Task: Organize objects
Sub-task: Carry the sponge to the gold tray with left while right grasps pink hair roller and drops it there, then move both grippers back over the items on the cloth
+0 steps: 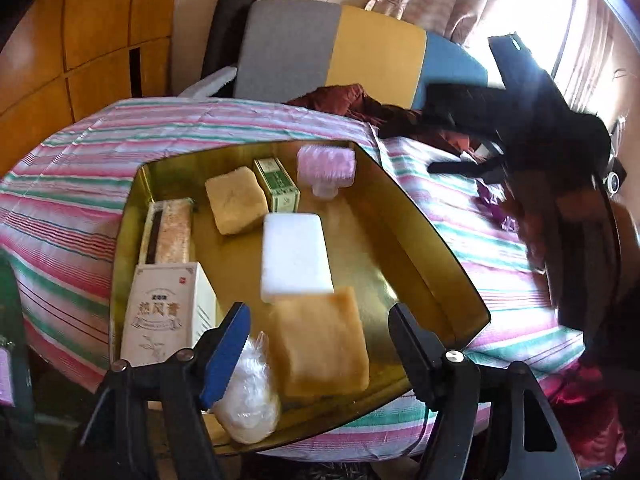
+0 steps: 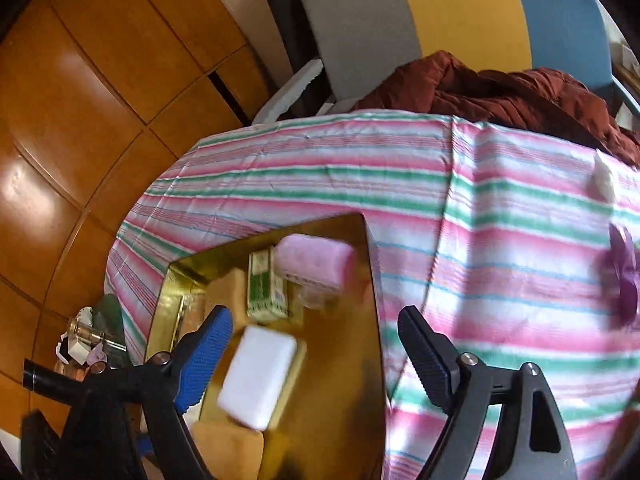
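Observation:
A gold tray [image 1: 400,216] lies on the striped cloth. In it are a white block [image 1: 294,256], two tan sponges [image 1: 236,202] [image 1: 320,348], a green box [image 1: 278,184], a pink brush [image 1: 326,164], a cream box [image 1: 166,312], a long flat pack [image 1: 170,232] and a bagged white lump [image 1: 250,396]. My left gripper [image 1: 320,340] is open and empty above the tray's near end. My right gripper [image 2: 316,344] is open and empty above the tray [image 2: 344,360], with the white block [image 2: 258,382], green box [image 2: 266,288] and pink brush [image 2: 316,262] below it.
The striped cloth [image 2: 480,240] covers the table. A purple item [image 2: 624,276] and a pale item [image 2: 602,182] lie at its right. A dark red garment [image 2: 500,92] lies on a chair [image 2: 460,12] behind. Wooden panels [image 2: 80,100] stand left.

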`<state>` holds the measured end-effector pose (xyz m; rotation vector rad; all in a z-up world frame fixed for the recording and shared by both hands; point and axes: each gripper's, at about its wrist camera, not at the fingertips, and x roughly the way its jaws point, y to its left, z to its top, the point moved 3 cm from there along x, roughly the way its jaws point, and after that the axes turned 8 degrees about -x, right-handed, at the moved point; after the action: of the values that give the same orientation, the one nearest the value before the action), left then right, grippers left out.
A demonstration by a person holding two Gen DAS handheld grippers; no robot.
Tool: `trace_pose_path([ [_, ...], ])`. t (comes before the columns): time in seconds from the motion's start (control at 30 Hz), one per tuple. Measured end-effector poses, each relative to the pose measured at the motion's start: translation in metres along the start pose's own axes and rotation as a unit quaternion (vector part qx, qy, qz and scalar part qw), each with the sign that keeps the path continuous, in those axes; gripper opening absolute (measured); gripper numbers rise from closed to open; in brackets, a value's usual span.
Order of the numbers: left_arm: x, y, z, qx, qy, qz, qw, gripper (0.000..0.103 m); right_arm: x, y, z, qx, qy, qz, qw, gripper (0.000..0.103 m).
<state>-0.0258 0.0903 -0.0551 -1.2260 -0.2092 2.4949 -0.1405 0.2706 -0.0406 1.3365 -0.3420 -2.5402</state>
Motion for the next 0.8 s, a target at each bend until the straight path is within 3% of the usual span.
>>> trace_pose_path([
  [0.53, -0.023, -0.001, 0.010, 0.022, -0.031, 0.051, 0.9980, 0.079, -0.047, -0.014, -0.063, -0.009, -0.024, -0.060, 0.998, 0.086],
  [0.8, -0.021, -0.011, 0.004, 0.092, -0.030, 0.070, 0.9929, 0.080, -0.083, -0.055, -0.076, 0.015, -0.047, -0.114, 0.992, 0.086],
])
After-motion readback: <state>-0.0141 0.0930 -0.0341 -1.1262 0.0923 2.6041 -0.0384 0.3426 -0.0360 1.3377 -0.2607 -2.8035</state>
